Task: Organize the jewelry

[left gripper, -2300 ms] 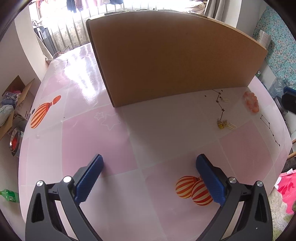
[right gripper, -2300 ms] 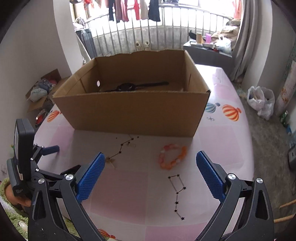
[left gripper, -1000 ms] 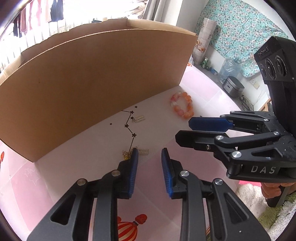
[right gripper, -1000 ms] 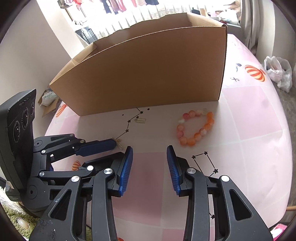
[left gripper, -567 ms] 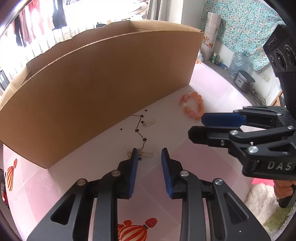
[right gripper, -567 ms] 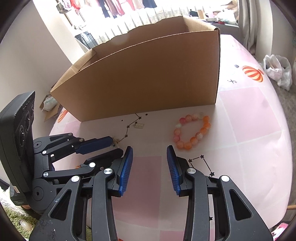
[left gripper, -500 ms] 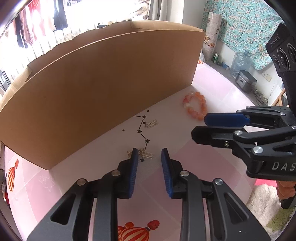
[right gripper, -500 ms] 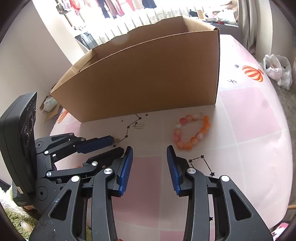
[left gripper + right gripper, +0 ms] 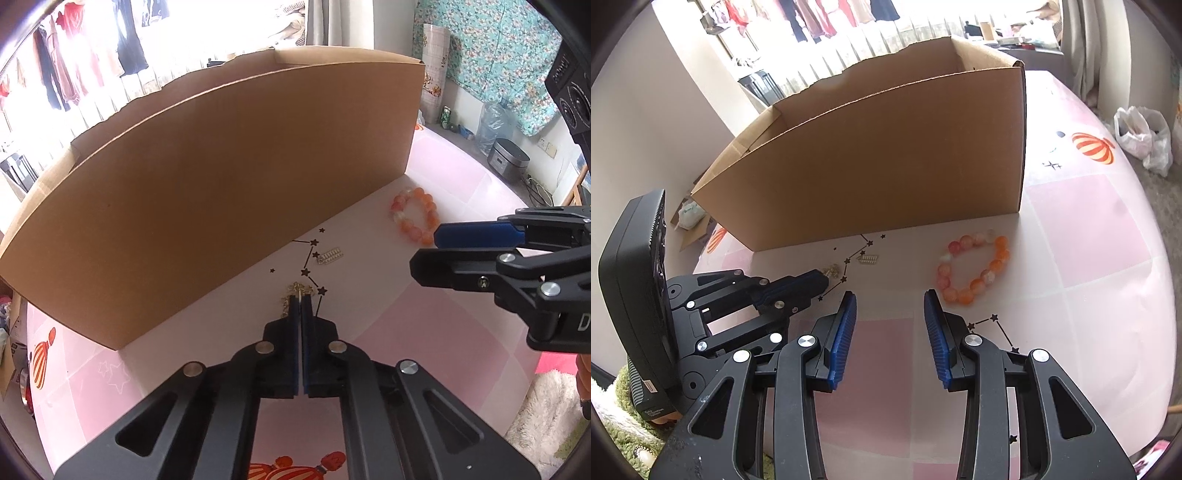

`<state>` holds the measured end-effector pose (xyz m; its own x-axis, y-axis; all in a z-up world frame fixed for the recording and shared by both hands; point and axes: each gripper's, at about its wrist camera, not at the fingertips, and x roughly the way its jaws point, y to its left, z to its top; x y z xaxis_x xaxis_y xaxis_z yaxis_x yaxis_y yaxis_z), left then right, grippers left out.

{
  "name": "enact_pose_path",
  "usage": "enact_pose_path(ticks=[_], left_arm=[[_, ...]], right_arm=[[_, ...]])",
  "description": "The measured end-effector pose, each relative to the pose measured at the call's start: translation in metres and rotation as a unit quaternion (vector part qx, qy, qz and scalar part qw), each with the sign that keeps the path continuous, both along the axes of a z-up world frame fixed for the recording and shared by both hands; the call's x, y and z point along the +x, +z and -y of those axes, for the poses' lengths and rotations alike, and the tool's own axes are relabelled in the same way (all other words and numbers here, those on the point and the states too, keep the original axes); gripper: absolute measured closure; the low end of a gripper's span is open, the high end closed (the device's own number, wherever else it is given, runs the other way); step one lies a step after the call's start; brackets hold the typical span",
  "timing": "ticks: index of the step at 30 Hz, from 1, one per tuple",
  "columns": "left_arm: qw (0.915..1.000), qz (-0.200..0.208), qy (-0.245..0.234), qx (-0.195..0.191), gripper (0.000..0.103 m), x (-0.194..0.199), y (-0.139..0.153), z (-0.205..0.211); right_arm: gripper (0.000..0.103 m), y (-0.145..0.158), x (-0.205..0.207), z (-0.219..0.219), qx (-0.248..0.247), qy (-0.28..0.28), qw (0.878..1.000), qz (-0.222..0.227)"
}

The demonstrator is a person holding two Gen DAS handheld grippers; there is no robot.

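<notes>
Our left gripper pinched tight on small gold jewelry piece, just in front of cardboard box wall. Silver clasp-like piece lies just beyond, toward box. Our right gripper partly open, holds nothing. Orange bead bracelet lies ahead, slightly right of its tips, near right hand, long axis slanting toward box

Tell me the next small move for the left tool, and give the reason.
Probably lift it straight up a little. The left tool has its jaws shut on the small gold earring at their tips, low on the table beside the cardboard box. A short lift would show whether the pinch holds before carrying it over the box wall.
</notes>
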<state>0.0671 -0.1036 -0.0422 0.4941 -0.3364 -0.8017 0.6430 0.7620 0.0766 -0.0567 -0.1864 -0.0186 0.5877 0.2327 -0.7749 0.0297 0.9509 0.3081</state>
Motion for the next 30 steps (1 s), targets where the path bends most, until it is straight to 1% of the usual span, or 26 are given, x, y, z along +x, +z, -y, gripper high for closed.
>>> enact_pose_path(ticks=[3, 5, 8, 10, 11, 13, 17, 21, 24, 26, 30], left_arm=[[0.9994, -0.013, 0.011, -0.03, 0.102, 0.0, 0.007, -0.012], [0.9978, -0.018, 0.01, -0.063, 0.102, -0.001, 0.017, -0.023], [0.9913, -0.026, 0.008, -0.129, 0.102, -0.002, 0.038, -0.044], [0.9881, -0.028, 0.016, -0.15, 0.102, 0.0, 0.044, -0.055], [0.9877, -0.027, 0.025, -0.152, 0.102, 0.002, 0.045, -0.06], [0.9885, -0.024, 0.044, -0.143, 0.102, 0.004, 0.045, -0.068], [0.9887, -0.038, 0.096, -0.109, 0.102, 0.012, 0.029, -0.083], [0.9856, -0.048, 0.129, -0.098, 0.102, 0.012, 0.014, -0.097], [0.9836, -0.053, 0.138, -0.104, 0.102, 0.008, 0.009, -0.104], [0.9835, -0.054, 0.137, -0.106, 0.102, 0.006, 0.007, -0.104], [0.9846, -0.054, 0.127, -0.107, 0.102, 0.005, 0.004, -0.1]], right_arm=[[0.067, 0.003, -0.003, -0.001, -0.001, 0.002, 1.0, 0.0], [0.067, 0.005, -0.003, -0.001, -0.004, 0.003, 1.0, 0.002], [0.067, 0.005, -0.003, -0.002, -0.006, 0.003, 1.0, 0.003], [0.067, 0.004, -0.003, -0.003, -0.002, 0.006, 1.0, 0.002], [0.067, 0.005, -0.002, -0.005, -0.001, 0.012, 1.0, 0.004], [0.067, 0.007, 0.0, -0.012, -0.006, 0.029, 0.999, 0.011], [0.067, 0.011, 0.006, -0.03, -0.016, 0.078, 0.996, 0.03], [0.067, 0.005, 0.019, -0.052, -0.052, 0.128, 0.99, 0.035], [0.068, 0.002, 0.027, -0.066, -0.079, 0.165, 0.982, 0.039], [0.068, -0.001, 0.031, -0.074, -0.107, 0.181, 0.977, 0.042], [0.076, -0.009, 0.036, -0.081, -0.129, 0.195, 0.972, 0.03]])
